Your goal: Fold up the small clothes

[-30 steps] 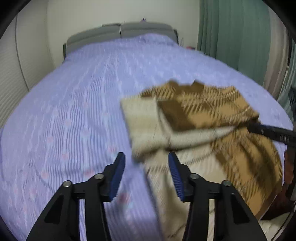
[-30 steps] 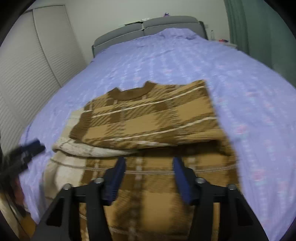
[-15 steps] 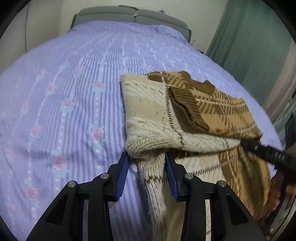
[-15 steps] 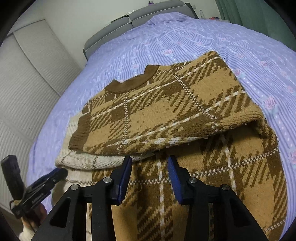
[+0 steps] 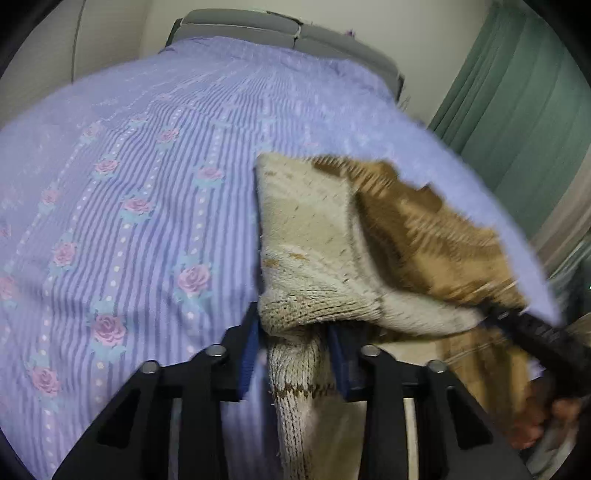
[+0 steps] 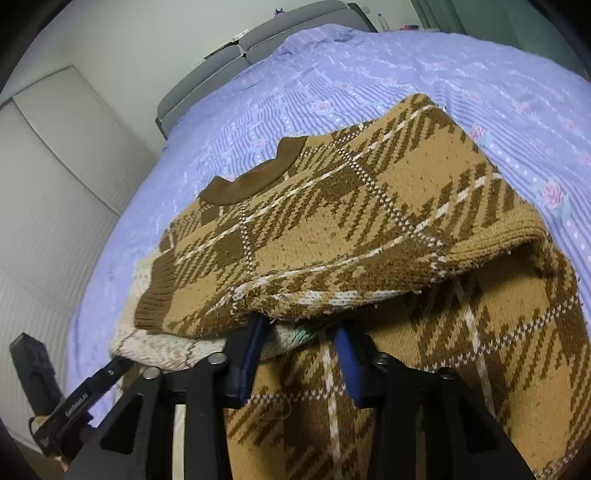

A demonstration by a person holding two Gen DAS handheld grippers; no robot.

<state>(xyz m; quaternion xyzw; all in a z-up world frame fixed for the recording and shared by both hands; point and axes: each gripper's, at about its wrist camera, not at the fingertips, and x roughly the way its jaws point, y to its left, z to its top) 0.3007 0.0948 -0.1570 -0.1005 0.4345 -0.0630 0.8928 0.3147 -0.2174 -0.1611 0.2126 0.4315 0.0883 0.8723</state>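
Observation:
A brown and tan plaid knit sweater (image 6: pixel 332 221) lies on the bed with its sides folded in and its cream inside (image 5: pixel 306 229) showing at the left. My left gripper (image 5: pixel 295 343) has its jaws around the cream folded edge near the sweater's lower left. My right gripper (image 6: pixel 299 339) has its jaws around the folded edge of the plaid layer. Both look closed in on the cloth, though the tips are hidden under the folds. The lower half of the sweater (image 6: pixel 424 369) hangs over the bed's near edge.
The bed has a lilac striped cover with roses (image 5: pixel 129 221) and a grey headboard (image 5: pixel 280 33). Green curtains (image 5: pixel 517 92) hang at the right. A white ribbed wardrobe (image 6: pixel 55 184) stands left of the bed. The other gripper (image 5: pixel 535 332) shows at the right of the left wrist view.
Both grippers have moved forward onto the sweater's folded edges and their jaws have narrowed around the cloth. The sweater's near folds have lifted slightly.

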